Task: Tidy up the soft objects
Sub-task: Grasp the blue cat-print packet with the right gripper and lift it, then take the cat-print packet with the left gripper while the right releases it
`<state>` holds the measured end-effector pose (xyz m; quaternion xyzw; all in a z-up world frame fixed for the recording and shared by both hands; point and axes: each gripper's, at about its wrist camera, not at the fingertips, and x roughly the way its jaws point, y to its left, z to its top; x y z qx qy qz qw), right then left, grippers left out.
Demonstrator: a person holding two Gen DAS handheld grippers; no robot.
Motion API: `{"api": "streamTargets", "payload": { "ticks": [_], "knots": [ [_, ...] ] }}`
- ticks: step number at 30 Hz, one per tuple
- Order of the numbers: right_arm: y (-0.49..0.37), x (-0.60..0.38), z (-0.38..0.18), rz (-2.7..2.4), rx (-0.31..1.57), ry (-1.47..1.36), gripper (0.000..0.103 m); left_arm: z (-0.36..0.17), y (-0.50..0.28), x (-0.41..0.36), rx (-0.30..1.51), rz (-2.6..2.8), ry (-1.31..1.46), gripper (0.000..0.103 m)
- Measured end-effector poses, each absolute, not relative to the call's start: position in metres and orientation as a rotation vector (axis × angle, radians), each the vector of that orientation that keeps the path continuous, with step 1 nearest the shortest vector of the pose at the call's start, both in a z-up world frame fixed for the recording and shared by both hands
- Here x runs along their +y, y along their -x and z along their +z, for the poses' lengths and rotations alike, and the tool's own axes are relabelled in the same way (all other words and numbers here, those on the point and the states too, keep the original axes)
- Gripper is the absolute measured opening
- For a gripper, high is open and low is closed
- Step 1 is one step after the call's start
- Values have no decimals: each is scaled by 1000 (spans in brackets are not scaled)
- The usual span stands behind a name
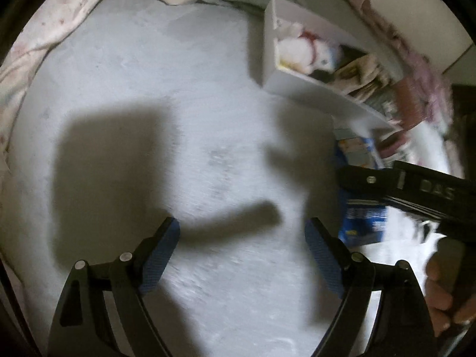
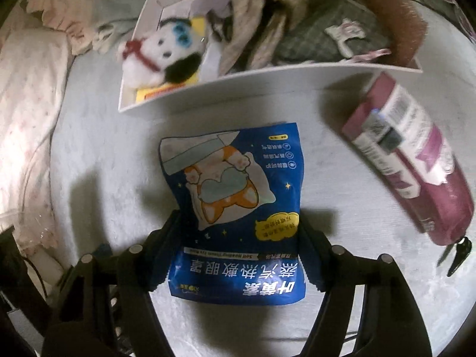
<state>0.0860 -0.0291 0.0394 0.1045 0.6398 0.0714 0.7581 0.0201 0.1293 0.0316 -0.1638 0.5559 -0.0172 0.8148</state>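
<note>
Item 1, right gripper [image 2: 238, 255]: nearest, pointing steeply down over grey bedding [image 2: 119, 178]. Both fingers flank the blue pouch [image 2: 238, 208]; pads at 9 and 3 o'clock meet the pouch's side edges, which bow inward between them. Judged gripped across its width, though firmness of hold not certain.

Item 2, blue pouch: flat foil sachet, cartoon print, lower half between the fingers, upper half reaching toward 12 o'clock. Casts a shadow below; lifted or merely resting, cannot tell.

Item 3, maroon pack [image 2: 416, 172]: at 2 o'clock, apart from the pouch, lying slantwise on the bedding.

Item 4, white box [image 2: 148, 104]: at 12 o'clock, just beyond the pouch. Contains a plush toy [image 2: 157, 56] at its left end, crumpled cloths [image 2: 255, 29] further right.

Item 5, left gripper [image 1: 242, 253]: spread wide, empty, only bare bedding and shadow between its pads. Box at 1 o'clock in its view, pouch at 3 o'clock under the right gripper.

Handling note, as judgement: step in hand reads as carrying the pouch to the box. Best done with a squeeze just firm enough to stop slipping, then lifted clear of the near wall and released over a free gap between toy and cloths. Left gripper best kept aside.
</note>
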Motion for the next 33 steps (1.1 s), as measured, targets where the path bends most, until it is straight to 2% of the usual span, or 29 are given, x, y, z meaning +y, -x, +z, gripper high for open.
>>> {"api": "streamTargets", "payload": {
  "ticks": [11, 13, 15, 18, 19, 20, 21, 23, 25, 30, 31, 33],
  "knots": [
    [-78, -52, 65, 220, 1300, -291, 72, 67, -18, 72, 1123, -299, 286, 86],
    [-78, -55, 66, 240, 1294, -302, 72, 68, -27, 64, 1125, -312, 280, 80],
    [-78, -55, 64, 267, 1300, -318, 72, 68, -33, 62, 1127, -325, 303, 78],
    [-79, -57, 63, 299, 1308, -345, 72, 65, -42, 64, 1129, -312, 351, 66],
    [-79, -59, 63, 320, 1309, -374, 72, 63, -45, 65, 1133, -299, 352, 54],
    [-80, -60, 62, 344, 1319, -401, 72, 61, -49, 62, 1142, -298, 354, 47],
    [-80, -62, 63, 363, 1316, -428, 72, 60, -52, 60, 1151, -305, 360, 34],
    [-80, -63, 65, 368, 1307, -448, 72, 61, -53, 58, 1159, -301, 365, 29],
    [-79, -68, 67, 346, 1298, -440, 72, 64, -53, 55, 1149, -305, 366, 18],
    [-80, -78, 66, 332, 1291, -501, 74, 71, -58, 52, 1161, -293, 382, 8],
    [-81, -79, 67, 328, 1286, -508, 75, 71, -60, 52, 1166, -282, 380, 3],
    [-81, -82, 71, 311, 1266, -511, 76, 71, -65, 53, 1196, -218, 339, 3]
  ]
}}
